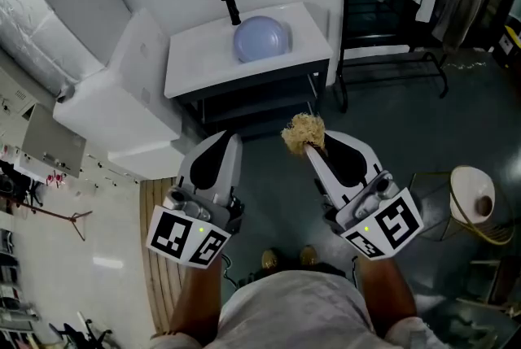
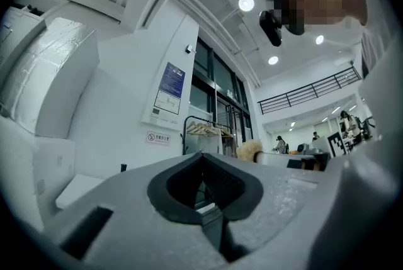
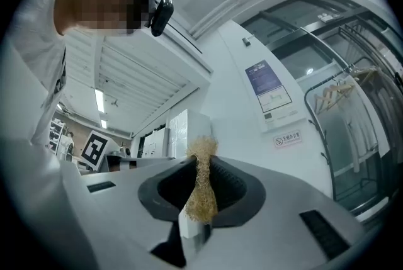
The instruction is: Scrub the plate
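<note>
In the head view a pale blue round plate (image 1: 260,38) lies in the basin of a white sink counter (image 1: 195,63), in front of a black faucet (image 1: 232,7). Both grippers hang well short of the sink, over the dark floor. My right gripper (image 1: 314,149) is shut on a straw-coloured fibre scrubber (image 1: 303,133). In the right gripper view that scrubber (image 3: 201,190) is pinched between the jaws of the right gripper (image 3: 200,165), its tuft sticking out past the tips. My left gripper (image 1: 227,139) (image 2: 203,165) is shut with nothing in it.
A white boxy cabinet (image 1: 122,107) stands left of the sink. A black clothes rack (image 1: 391,22) with hanging garments is at the right. A white round stand (image 1: 472,194) with a yellow hose sits on the floor at the right. The person's shoes (image 1: 285,258) show below.
</note>
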### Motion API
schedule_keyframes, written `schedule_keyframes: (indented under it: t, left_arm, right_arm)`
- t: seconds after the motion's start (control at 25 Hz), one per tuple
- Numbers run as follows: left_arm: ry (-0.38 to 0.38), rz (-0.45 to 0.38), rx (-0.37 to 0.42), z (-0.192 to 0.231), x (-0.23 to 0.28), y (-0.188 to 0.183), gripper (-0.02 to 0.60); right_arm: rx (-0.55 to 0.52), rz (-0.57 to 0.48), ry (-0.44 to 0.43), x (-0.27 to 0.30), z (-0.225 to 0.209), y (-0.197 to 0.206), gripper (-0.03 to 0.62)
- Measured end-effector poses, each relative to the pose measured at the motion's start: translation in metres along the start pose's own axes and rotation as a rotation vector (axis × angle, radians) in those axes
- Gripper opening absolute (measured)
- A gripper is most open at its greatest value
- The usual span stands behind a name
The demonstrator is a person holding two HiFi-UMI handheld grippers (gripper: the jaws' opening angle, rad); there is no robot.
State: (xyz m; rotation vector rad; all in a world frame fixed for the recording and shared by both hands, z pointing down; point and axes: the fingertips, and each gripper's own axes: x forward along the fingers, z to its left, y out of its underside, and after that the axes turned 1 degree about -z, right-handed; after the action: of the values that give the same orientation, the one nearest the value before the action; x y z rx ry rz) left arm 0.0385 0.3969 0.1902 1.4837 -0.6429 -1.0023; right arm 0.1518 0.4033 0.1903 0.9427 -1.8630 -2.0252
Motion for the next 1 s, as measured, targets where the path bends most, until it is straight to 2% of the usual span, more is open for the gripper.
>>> schedule_keyframes:
  t: [0.6,1.0]
  left_arm:
    - [-0.06,0.012,0.044,-0.023,0.031,0.017,0.017]
    - [-0.066,0.012,0.046,-0.002,0.051,0.023,0.017]
  right_arm:
    - [0.002,-0.005,-0.04,-0.025,-0.047,-0.001,0.061]
    - [-0.004,0.005,-0.036,-0.009,-0.067,0.007,0.061]
